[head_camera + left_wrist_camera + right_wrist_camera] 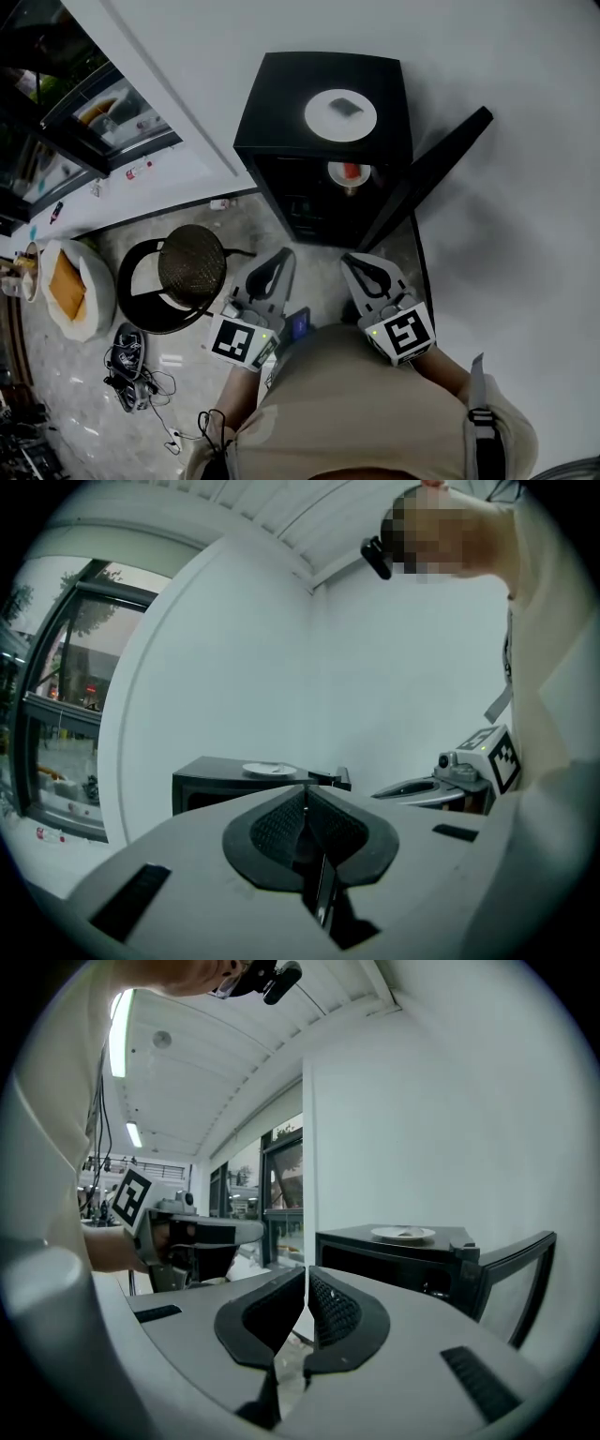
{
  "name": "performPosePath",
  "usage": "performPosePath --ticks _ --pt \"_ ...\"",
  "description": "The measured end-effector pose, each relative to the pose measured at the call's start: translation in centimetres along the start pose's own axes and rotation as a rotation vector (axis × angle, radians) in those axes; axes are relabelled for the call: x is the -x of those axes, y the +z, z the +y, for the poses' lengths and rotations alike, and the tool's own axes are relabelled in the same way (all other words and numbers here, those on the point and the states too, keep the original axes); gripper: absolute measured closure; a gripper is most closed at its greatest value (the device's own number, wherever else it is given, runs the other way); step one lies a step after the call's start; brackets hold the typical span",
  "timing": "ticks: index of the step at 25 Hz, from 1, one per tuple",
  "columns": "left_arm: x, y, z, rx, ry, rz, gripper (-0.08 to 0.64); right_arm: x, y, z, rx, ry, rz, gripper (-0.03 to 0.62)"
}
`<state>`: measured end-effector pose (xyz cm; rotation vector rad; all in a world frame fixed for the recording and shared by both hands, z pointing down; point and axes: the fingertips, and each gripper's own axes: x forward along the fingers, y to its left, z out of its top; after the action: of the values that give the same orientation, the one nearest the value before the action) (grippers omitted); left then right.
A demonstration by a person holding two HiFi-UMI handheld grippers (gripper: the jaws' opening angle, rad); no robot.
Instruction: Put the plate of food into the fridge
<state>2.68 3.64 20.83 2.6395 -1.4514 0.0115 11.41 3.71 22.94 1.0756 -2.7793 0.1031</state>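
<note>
The plate (340, 114) with a small dark piece of food (345, 106) rests on top of the black fridge (281, 98). It lies nearer the top's front edge than its back edge, and toward the side where the door (441, 169) is hinged. The door stands wide open, swung out to the right in the head view. Inside the fridge, on a shelf just under the plate's spot, is a small dish (349, 172) holding something red.

The left hand-held gripper (284, 255) and the right hand-held gripper (352, 261) are held side by side in front of the person's body, both pointing at the open fridge and well apart from it. Each has its jaws pressed together with nothing between them.

On the floor to the left of the fridge is a round stool (192, 267) with a woven seat. Beyond it lie a pet bed (70, 286), a pair of shoes (127, 354) and some loose cables (169, 412).
</note>
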Motion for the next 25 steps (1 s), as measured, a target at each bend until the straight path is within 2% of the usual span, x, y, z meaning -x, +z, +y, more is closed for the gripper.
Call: performPosePath --ticks 12,25 --pt "-5.5 0.0 -2.3 -0.108 0.084 0.056 0.539 0.9 -0.5 -6.5 0.044 -0.024 -0.021 0.567" --pt "-8.6 0.2 -4.2 -0.168 0.078 0.099 0.540 2.0 -0.7 -9.6 0.020 -0.032 -0.031 0.568"
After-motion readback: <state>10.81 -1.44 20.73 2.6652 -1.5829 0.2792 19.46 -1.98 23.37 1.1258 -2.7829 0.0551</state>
